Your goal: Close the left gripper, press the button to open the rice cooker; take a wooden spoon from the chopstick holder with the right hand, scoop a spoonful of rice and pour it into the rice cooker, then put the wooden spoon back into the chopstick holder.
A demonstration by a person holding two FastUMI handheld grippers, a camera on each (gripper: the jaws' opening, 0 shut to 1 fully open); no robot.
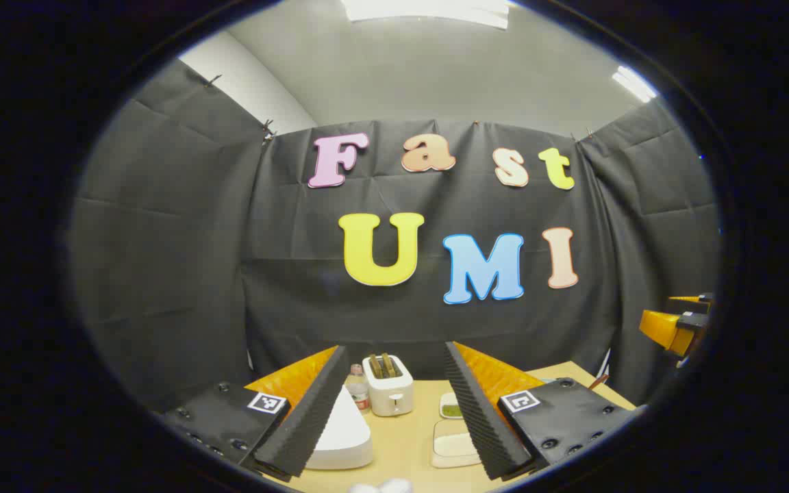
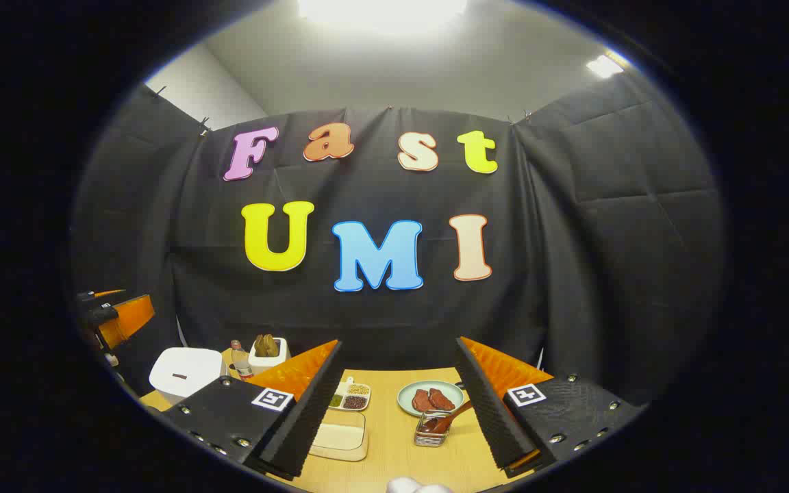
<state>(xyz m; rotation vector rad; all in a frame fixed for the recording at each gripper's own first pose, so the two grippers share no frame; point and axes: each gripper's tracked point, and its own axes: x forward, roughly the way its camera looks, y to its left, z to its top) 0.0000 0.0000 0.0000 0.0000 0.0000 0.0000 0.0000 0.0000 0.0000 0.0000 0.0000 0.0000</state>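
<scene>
Jaws gape on your left gripper [image 1: 394, 411] & right gripper [image 2: 398, 404]; rice cooker [image 1: 340, 435] at 7 o'clock, spoon [image 2: 451, 416] in holder [image 2: 430, 434].

In the left gripper view, the left gripper [image 1: 394, 411] has two long wedge-shaped fingers with ribbed, sawtooth inner faces. Each finger is bolted to a flat, dark, textured mounting block studded with round silver screws, and each block carries a small square white tag printed with a black marker pattern near its inner corner. The right gripper [image 2: 398, 404] in the right gripper view is built the same way: ribbed inner faces, dark screw-dotted blocks, and one square black-and-white tag on each side of the gap.
</scene>
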